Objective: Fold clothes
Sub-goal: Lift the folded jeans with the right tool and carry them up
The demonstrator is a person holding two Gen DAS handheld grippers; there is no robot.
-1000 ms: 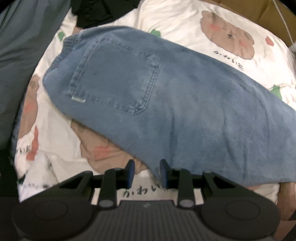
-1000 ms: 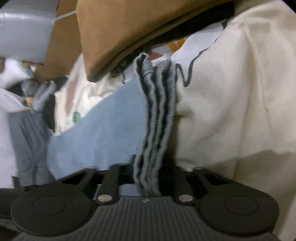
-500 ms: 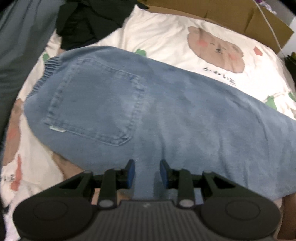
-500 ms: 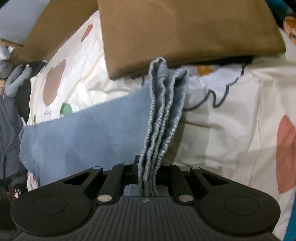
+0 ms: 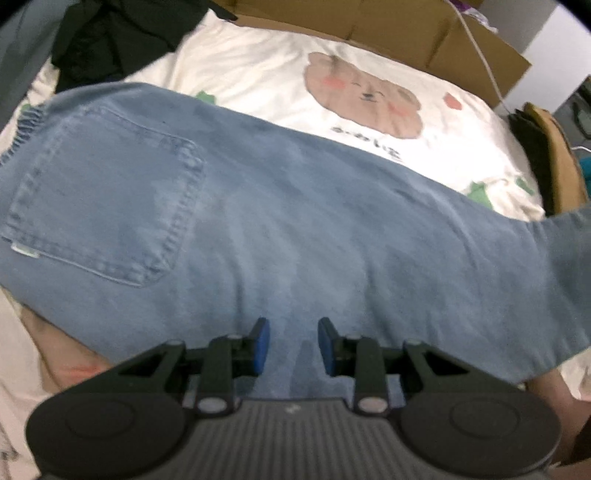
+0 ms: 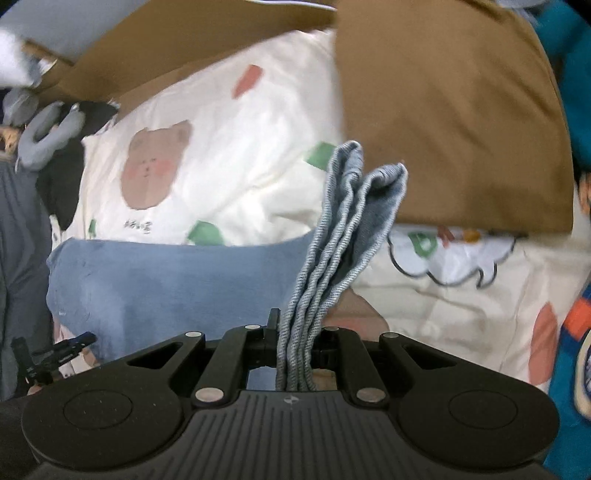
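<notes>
Light blue jeans (image 5: 295,221) lie across a bear-print sheet (image 5: 258,62), back pocket (image 5: 103,210) up at the left. In the left wrist view my left gripper (image 5: 293,345) points down over the jeans' near edge. Its blue pads (image 5: 261,345) stand apart, with only flat denim showing below the gap. At the right the fabric lifts off the bed. In the right wrist view my right gripper (image 6: 295,343) is shut on the bunched leg ends (image 6: 343,240), several denim layers standing up between the fingers. The jeans' body (image 6: 166,280) trails left below.
A folded brown garment (image 6: 443,110) lies beyond the leg ends. Cardboard (image 5: 369,22) runs along the bed's far side, with a white cable (image 5: 476,40) over it. A black garment (image 5: 110,33) sits far left and grey clothing (image 6: 22,240) hangs at the left edge.
My right gripper has risen with the leg ends, and more of the sheet shows beneath it. My left gripper has moved from the jeans' edge to over the denim, lower down.
</notes>
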